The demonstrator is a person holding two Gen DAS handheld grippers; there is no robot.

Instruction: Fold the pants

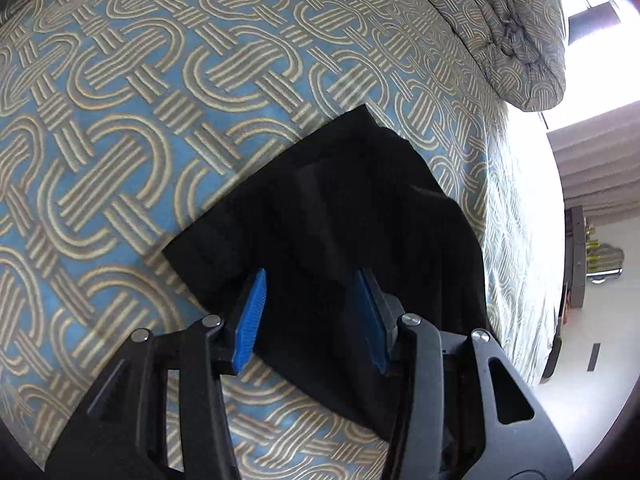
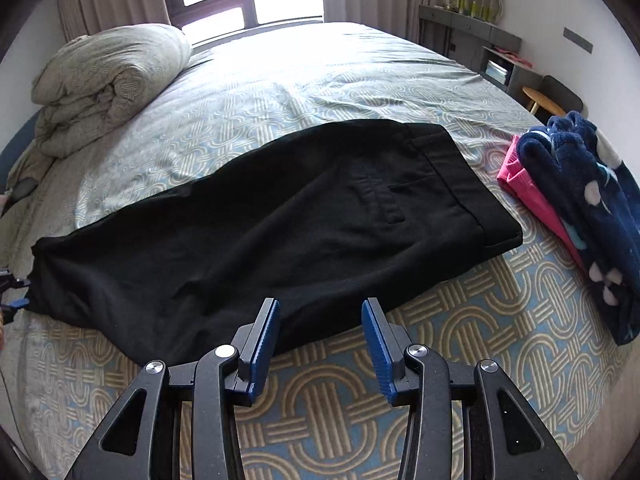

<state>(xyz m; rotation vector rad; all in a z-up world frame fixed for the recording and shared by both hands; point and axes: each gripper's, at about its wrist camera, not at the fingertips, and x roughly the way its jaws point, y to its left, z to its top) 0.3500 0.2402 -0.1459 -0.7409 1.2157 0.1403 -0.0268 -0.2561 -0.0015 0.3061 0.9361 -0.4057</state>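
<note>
Black pants [image 2: 280, 220] lie flat on the bed, legs stacked, waistband at the right and leg ends at the left. My right gripper [image 2: 320, 312] is open and empty, its blue pads just above the near edge of the pants at mid-length. In the left wrist view the leg end of the pants [image 1: 340, 220] lies between the blue pads of my left gripper [image 1: 312, 276], which is open over the cloth. The left gripper also shows at the far left of the right wrist view [image 2: 12, 292], by the leg hems.
The bedspread [image 2: 360, 400] has a blue and tan loop pattern. A rolled duvet [image 2: 108, 80] sits at the back left. Folded pink and navy fleece clothes [image 2: 580, 200] lie at the right. A desk and stool [image 2: 540, 96] stand beyond the bed's right edge.
</note>
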